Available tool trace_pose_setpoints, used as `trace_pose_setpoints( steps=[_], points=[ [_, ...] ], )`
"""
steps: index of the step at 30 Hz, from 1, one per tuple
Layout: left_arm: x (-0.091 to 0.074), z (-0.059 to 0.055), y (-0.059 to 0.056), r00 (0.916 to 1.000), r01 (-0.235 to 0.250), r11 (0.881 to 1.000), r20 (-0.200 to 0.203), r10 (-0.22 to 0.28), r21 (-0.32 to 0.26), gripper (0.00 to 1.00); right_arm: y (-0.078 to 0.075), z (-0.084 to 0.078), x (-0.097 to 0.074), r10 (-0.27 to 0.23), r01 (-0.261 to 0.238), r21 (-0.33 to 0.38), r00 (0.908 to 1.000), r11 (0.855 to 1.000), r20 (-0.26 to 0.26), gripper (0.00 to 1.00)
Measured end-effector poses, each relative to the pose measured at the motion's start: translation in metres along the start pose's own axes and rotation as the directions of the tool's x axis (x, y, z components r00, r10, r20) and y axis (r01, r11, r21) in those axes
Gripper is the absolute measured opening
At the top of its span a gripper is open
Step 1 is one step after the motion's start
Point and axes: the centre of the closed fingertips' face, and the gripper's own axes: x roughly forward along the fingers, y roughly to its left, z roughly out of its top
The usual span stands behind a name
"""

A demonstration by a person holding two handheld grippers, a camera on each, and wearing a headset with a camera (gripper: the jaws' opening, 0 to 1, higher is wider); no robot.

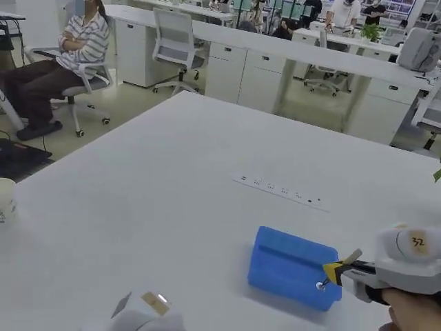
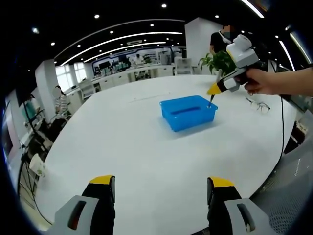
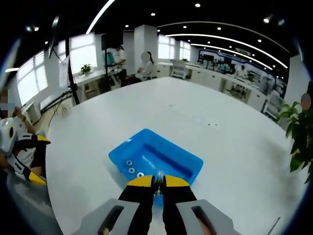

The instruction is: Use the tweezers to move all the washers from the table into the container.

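Three washers (image 3: 132, 170) lie in the blue container (image 3: 181, 164) just ahead of the right hand-held gripper (image 3: 158, 182), which is pressed together on the tweezers (image 3: 159, 175), tips hanging over it for a drop; the left hand-held gripper (image 2: 162, 182) waits spread, well back.

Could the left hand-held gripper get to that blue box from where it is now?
Probably yes. Only bare table lies between the open left hand-held gripper and the blue container; the right hand-held gripper holds tweezers over one corner.
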Motion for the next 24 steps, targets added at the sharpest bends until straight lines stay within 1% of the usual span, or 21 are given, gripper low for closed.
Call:
trace_pose_setpoints(
  steps=[2,4,8,11,14,18,24],
  points=[
    [0.001,-0.002,0.001,1.0000,-0.002,1.000,-0.008,0.002,0.000,0.78,-0.004,-0.001,0.005,0.006,-0.006,0.030,1.0000,1.000,0.007,0.02],
    [0.002,-0.003,0.001,0.9999,-0.003,1.000,-0.012,0.003,-0.004,0.78,-0.007,-0.003,0.010,0.008,-0.008,0.038,1.0000,0.999,-0.004,0.02],
    [0.003,-0.005,0.003,0.9997,-0.010,1.000,-0.024,0.009,-0.004,0.78,-0.007,-0.012,0.020,0.013,-0.012,0.016,0.9993,1.000,-0.036,0.02],
    [0.003,-0.007,0.004,0.9994,-0.015,1.000,-0.031,0.015,-0.003,0.78,-0.008,-0.015,0.026,0.007,-0.007,0.007,0.9990,1.000,-0.043,0.02],
    [0.004,-0.009,0.004,0.9990,-0.018,1.000,-0.042,0.018,0.001,0.78,-0.009,-0.017,0.032,0.013,-0.012,0.019,0.9986,1.000,-0.051,0.02],
    [0.004,-0.010,0.004,0.9987,-0.022,1.000,-0.045,0.022,0.004,0.78,-0.011,-0.023,0.038,0.009,-0.008,0.017,0.9980,1.000,-0.063,0.02],
    [0.004,-0.012,0.005,0.9984,-0.026,1.000,-0.050,0.026,0.009,0.77,-0.011,-0.028,0.045,0.018,-0.016,0.016,0.9968,1.000,-0.078,0.02]
  ],
)
